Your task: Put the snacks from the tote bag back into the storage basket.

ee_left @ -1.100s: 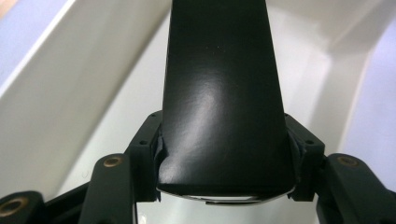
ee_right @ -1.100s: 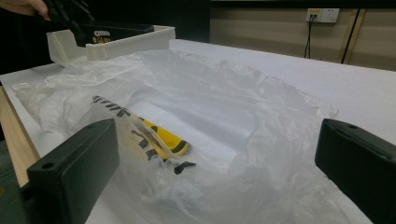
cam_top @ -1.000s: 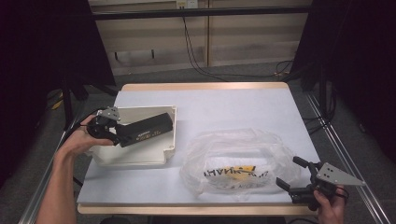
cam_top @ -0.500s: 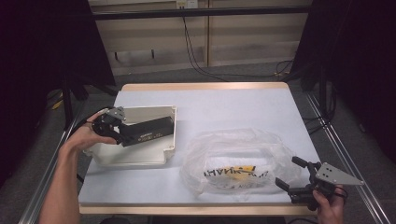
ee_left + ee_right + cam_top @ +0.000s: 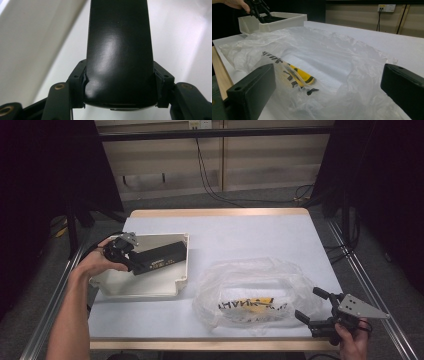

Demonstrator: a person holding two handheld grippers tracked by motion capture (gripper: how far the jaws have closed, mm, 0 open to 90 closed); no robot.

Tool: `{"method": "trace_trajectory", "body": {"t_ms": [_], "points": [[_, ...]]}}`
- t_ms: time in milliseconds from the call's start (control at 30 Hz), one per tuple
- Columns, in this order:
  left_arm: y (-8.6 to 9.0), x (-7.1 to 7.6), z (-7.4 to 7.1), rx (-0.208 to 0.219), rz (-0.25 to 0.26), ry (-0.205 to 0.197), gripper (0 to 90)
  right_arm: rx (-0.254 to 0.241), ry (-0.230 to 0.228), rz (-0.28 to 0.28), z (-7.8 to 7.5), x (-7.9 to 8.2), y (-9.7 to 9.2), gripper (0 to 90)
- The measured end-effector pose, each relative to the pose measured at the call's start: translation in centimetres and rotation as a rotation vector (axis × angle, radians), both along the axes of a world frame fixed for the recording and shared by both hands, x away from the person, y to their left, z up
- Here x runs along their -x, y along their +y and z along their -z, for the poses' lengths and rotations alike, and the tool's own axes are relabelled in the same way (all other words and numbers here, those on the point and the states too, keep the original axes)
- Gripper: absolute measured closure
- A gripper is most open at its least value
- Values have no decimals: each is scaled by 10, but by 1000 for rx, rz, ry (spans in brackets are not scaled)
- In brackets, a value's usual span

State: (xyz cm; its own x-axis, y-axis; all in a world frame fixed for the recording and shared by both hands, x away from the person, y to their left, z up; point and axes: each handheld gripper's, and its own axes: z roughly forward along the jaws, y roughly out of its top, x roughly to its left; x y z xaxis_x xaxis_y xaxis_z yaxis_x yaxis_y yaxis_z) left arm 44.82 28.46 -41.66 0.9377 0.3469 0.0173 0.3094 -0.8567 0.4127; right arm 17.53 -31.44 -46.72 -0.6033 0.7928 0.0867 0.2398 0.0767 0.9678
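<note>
My left hand-held gripper (image 5: 131, 261) is clamped on one end of a long black box (image 5: 161, 259), pads pressing both of its side faces, as my left gripper view shows with the box (image 5: 119, 55) running away between the jaws. The box lies slanted inside the cream tray (image 5: 181, 279) on the left of the desk (image 5: 250, 235), its far end toward the tray's right wall; whether it rests on the tray floor or hangs just above it I cannot tell.

My right hand-held gripper (image 5: 311, 307) stands wide, jaws spread and holding nothing, at the near right edge of the clear plastic bag (image 5: 257, 292) with yellow and black print; the bag (image 5: 324, 62) spreads just ahead of those open jaws.

I judge the step in hand is getting the box in or out of the tray cleanly. To do it well I should keep the grip square on the side faces, since I hold it only at one end and the free length could sag or swing. I'd keep the box level, watch its far end against the tray rim, and keep the bag mouth ready with the right.
</note>
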Motion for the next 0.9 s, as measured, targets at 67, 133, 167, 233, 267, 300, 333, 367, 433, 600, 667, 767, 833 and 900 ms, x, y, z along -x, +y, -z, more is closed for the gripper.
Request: {"method": "trace_trajectory", "body": {"t_ms": [67, 133, 167, 233, 267, 300, 333, 367, 433, 600, 667, 767, 833, 900], "points": [[-1, -2, 1, -12, -3, 12, 423, 1, 5, 0, 1, 0, 0, 0], [-2, -3, 1, -15, -7, 18, 422, 2, 3, -5, 1, 0, 0, 0], [-2, -4, 1, -23, -13, 19, 421, 4, 1, -6, 1, 0, 0, 0], [-3, -5, 4, -36, -20, 29, 418, 7, 1, -9, 1, -1, 1, 0], [-3, -7, 5, -48, -22, 32, 414, 8, 1, -10, 1, -1, 1, 0], [-3, -8, 6, -57, -38, 34, 407, 8, 1, -9, 1, -1, 1, 0], [-3, -9, 7, -58, -56, 41, 395, 10, 1, -10, 1, -1, 1, 0], [-2, -12, 8, -58, -81, 41, 385, 9, 1, -9, 1, -1, 1, 0], [-2, -15, 9, -64, -94, 41, 371, 12, 0, -10, 1, 0, 1, 0], [-5, -20, 14, -81, -148, 37, 333, 15, 4, -14, 1, -1, 1, 0], [-6, -22, 15, -91, -160, 38, 317, 16, 4, -14, 1, -1, 1, 0], [-8, -26, 18, -103, -188, 32, 286, 16, 8, -11, 2, 0, 1, 0], [-8, -29, 19, -115, -214, 35, 260, 15, 8, -10, 1, 0, 1, 0], [-9, -31, 20, -111, -225, 35, 240, 15, 9, -13, 2, 0, 2, 0]]}}
